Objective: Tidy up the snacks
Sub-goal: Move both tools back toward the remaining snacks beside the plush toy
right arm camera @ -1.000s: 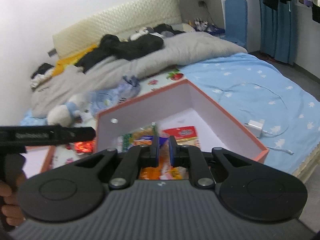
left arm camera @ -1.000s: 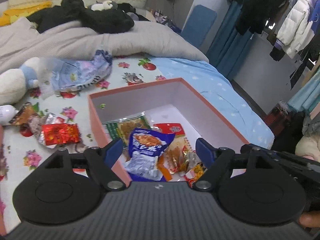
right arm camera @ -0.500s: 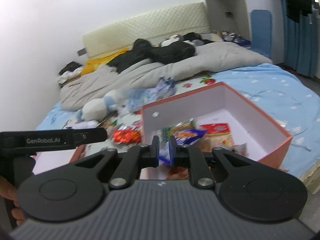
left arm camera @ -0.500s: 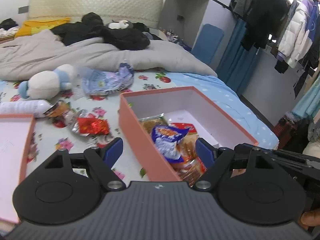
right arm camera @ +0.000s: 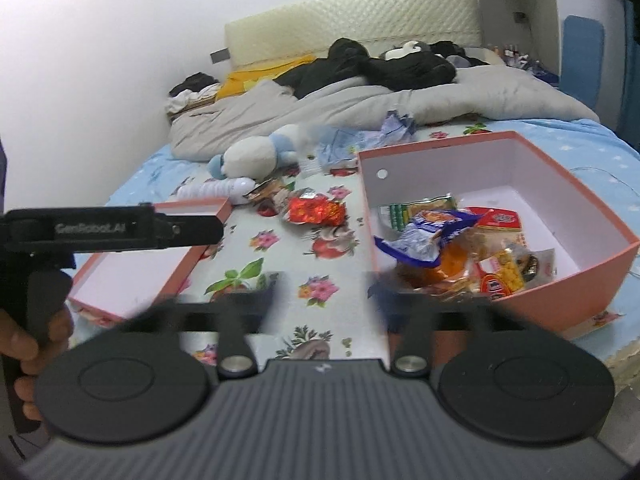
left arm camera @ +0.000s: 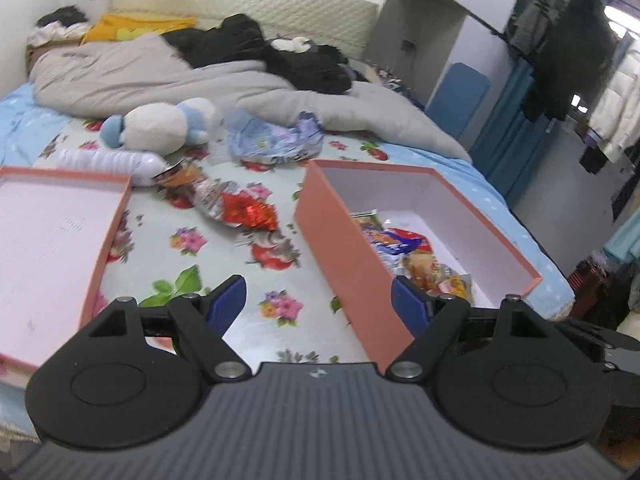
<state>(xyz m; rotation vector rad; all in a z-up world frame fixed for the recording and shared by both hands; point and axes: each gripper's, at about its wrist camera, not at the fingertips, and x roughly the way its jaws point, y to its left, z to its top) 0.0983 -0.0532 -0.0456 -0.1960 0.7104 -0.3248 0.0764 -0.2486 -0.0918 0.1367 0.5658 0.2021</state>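
Both your left tool (left arm camera: pixel 318 300) and right tool (right arm camera: pixel 322 292) are released, carrying nothing. Loose snack packets (left arm camera: pixel 240 210) lie on the bed left of the salmon box (left arm camera: pixel 340 240); crinkly foil could slip a shallow pinch, or you may nudge the box wall

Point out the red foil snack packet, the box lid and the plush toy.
red foil snack packet (right arm camera: pixel 316 211): right wrist view, on the shiny red middle of the wrapper.
box lid (left arm camera: pixel 52 236): left wrist view, on its pale inner floor.
plush toy (left arm camera: pixel 158 126): left wrist view, on the white body.
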